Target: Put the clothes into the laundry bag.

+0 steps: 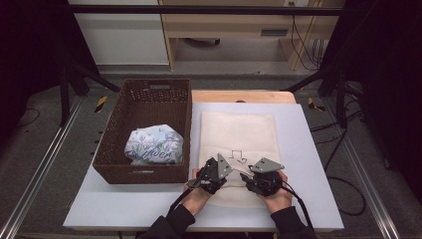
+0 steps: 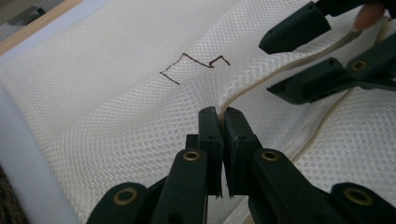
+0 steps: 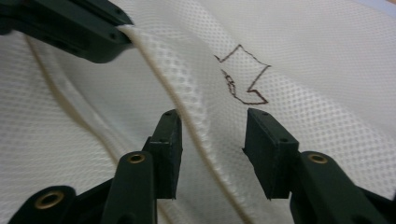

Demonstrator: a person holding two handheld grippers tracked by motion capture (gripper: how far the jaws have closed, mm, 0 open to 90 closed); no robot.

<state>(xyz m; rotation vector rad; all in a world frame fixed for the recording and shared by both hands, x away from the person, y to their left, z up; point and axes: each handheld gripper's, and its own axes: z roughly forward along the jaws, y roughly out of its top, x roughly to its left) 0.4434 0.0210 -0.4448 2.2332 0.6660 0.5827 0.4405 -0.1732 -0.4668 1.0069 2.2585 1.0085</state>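
- High view: a white mesh bag [image 1: 238,149] lies flat on the worktop [image 1: 298,149], just right of a brown basket [image 1: 144,104]; both tongs sit at the bag's near end.
- Left tongs [image 2: 219,122] are closed, pinching the bag's corded edge [image 2: 261,84].
- Right tongs [image 3: 212,135] stand apart, straddling a raised fold of mesh without pressing it.
- A drawn arrow [image 3: 245,79] marks the bag just beyond the tongs.
- A printed bundle [image 1: 154,144] lies inside the basket.

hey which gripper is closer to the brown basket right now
Left. The left gripper sits just off the basket's near right corner, pinching the mesh bag's edge. The right gripper is farther right over the bag, jaws open.
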